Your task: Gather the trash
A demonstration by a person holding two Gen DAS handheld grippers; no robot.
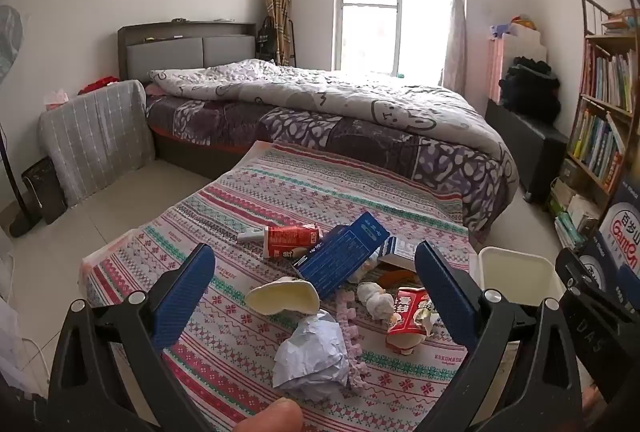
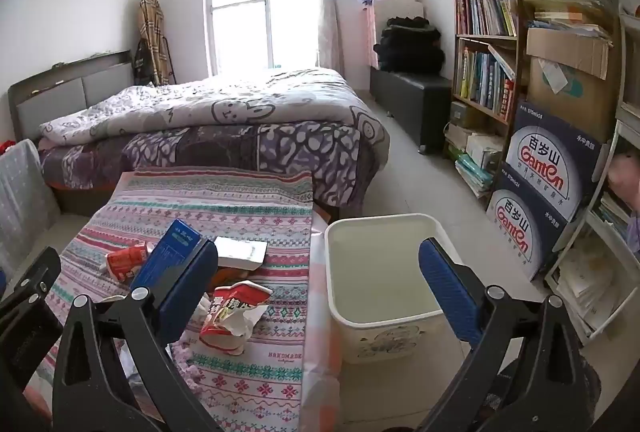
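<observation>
Your thumb tip (image 1: 272,417) sits right at the lens btw. Both grippers angle down w/ blue ribbed jaws spread wide, gripping nothing: left gripper (image 1: 316,292) over the crumpled gray paper (image 1: 310,354), creamy curved shell (image 1: 284,297), torn red wrapper (image 1: 408,312) & glossy blue box (image 1: 340,256) on the knit-pattern surface (image 1: 240,200). Right gripper (image 2: 320,292) hangs over the white plastic bin (image 2: 340,308) beside it, nothing inside.

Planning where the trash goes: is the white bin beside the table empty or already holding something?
Empty, as far as can be seen: the right wrist view looks into the white bin and shows only bare inner walls; the very bottom is hidden.
</observation>
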